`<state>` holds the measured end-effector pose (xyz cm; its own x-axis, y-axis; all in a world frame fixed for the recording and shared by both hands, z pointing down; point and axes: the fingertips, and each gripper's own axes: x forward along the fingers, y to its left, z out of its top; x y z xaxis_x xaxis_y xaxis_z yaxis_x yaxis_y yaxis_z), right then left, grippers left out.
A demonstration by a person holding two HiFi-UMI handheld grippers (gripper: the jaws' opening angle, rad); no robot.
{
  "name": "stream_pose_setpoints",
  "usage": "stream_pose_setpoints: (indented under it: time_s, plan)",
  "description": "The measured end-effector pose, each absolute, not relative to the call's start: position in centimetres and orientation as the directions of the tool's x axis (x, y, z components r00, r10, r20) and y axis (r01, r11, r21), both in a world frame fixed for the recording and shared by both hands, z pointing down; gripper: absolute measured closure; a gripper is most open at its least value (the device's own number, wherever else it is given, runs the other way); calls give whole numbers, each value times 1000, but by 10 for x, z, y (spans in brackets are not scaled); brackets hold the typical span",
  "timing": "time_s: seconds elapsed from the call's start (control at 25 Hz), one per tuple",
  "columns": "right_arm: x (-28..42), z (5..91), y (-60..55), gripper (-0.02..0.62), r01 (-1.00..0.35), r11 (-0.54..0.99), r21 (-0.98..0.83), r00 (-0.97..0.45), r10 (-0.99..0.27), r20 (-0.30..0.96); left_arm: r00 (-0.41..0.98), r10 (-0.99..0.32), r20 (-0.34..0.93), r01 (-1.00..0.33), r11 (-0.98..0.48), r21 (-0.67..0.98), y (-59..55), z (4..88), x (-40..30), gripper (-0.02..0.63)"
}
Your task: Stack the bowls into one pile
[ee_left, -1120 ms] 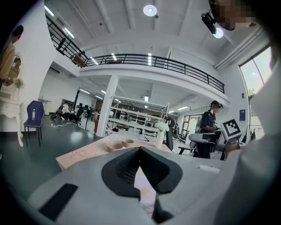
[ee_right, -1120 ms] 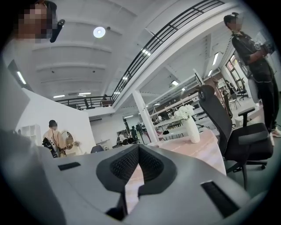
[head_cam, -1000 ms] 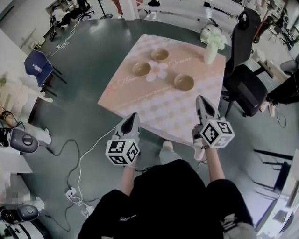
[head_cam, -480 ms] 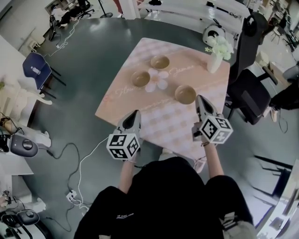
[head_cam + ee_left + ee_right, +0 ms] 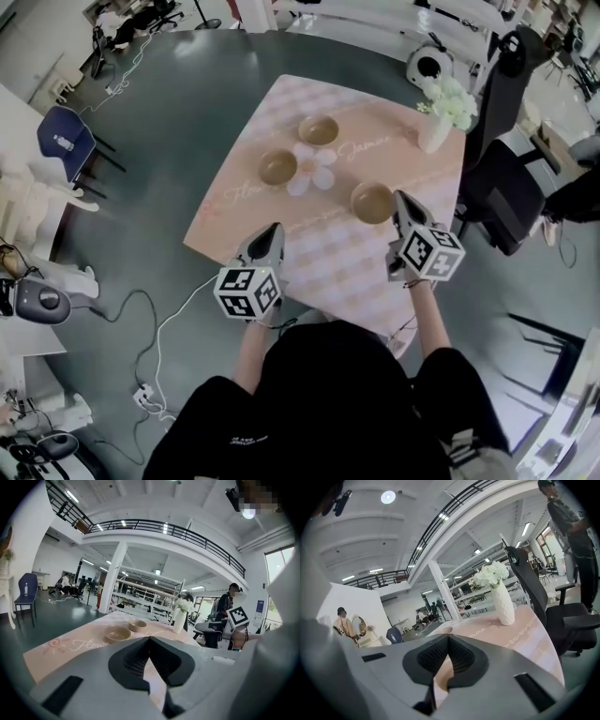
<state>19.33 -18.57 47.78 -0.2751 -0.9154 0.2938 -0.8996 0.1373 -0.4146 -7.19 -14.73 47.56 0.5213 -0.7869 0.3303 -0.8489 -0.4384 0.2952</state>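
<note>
Three tan bowls stand apart on the pink table [image 5: 347, 258]: a far one [image 5: 318, 129], a left one [image 5: 277, 168] and a near right one [image 5: 372, 202]. My right gripper [image 5: 401, 196] is shut and empty, its tip just right of the near right bowl. My left gripper [image 5: 274, 227] is over the table's near edge, short of the left bowl, also shut and empty. The left gripper view shows two bowls [image 5: 117, 633] [image 5: 138, 626] ahead of its closed tips [image 5: 149, 638]. The right gripper view has its closed tips [image 5: 448, 636] with a vase beyond.
A white vase of white flowers [image 5: 441, 117] [image 5: 504, 603] stands at the table's far right corner. A black office chair [image 5: 502, 178] is right of the table. A blue chair [image 5: 66, 141] and floor cables [image 5: 159, 328] lie to the left.
Both grippers have moved forward and down over the table's near side. The right one has come up beside the near right bowl. The bowls have not moved.
</note>
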Motion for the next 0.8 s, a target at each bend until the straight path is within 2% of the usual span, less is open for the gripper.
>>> stream_pose_setpoints:
  time_s: [0.4, 0.48, 0.8]
  plan:
    - [210, 517, -207, 602, -930, 14, -367, -187, -878, 440, 614, -693, 377, -789, -517, 333, -184, 496, -34, 609]
    - [215, 523, -206, 537, -931, -19, -364, -163, -871, 463, 640, -661, 391, -768, -534, 354, -186, 503, -24, 609]
    - [221, 560, -216, 471, -921, -115, -373, -123, -822, 556, 699, -566, 436, -714, -572, 403, -196, 530, -2, 609]
